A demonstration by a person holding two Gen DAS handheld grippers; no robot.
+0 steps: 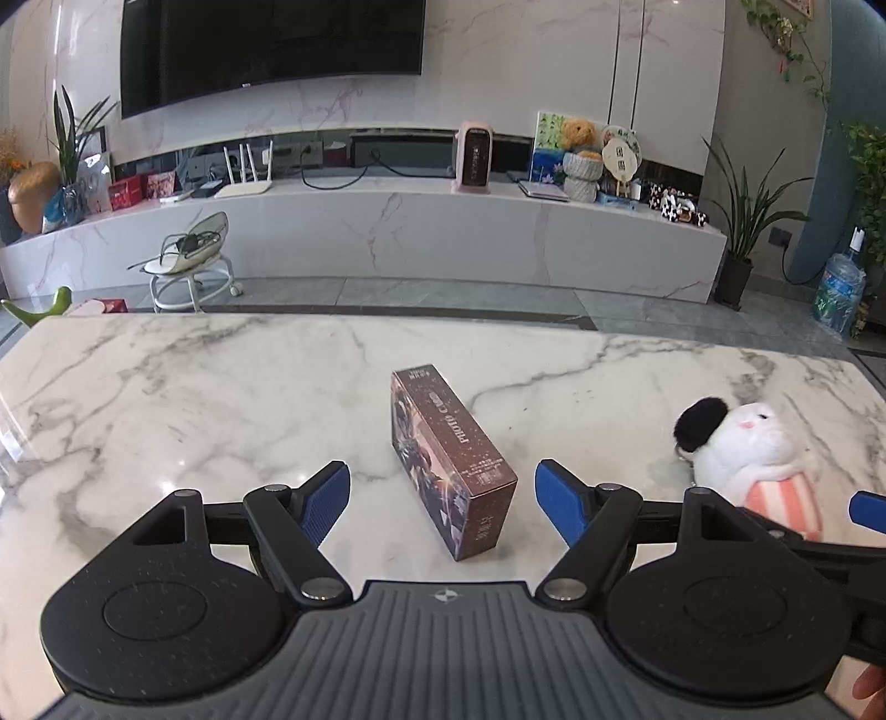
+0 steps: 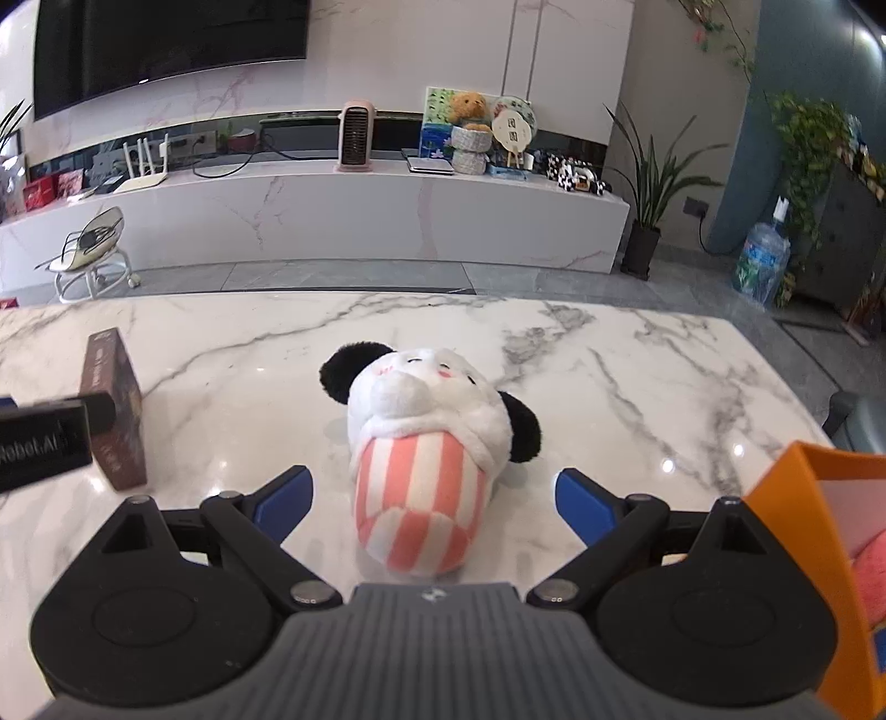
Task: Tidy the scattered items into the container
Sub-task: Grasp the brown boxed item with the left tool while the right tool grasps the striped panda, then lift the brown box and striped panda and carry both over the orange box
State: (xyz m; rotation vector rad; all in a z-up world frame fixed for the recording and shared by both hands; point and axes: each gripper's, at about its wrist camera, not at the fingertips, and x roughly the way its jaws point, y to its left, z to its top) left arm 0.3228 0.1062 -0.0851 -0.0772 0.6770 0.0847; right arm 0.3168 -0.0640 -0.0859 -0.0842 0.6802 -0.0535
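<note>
The room filled the upper half of both views: a marbled wall with a dark television (image 1: 271, 50), a long white console (image 1: 387, 232) below it, and potted plants at the right edge. Below lay the white marble table (image 1: 166, 399), spanning each frame. The left gripper (image 1: 443, 493), tilted down toward the tabletop at the bottom of its view, had its blue-padded jaws spread wide with nothing held; the brown photo-card box (image 1: 451, 459) lay on the table between them, untouched. The right gripper (image 2: 434, 501) was angled down likewise, jaws wide and empty, astride the panda plush (image 2: 426, 443) lying at centre frame, pads clear of it. The orange container (image 2: 819, 554) stood at the lower right edge of the right view.
</note>
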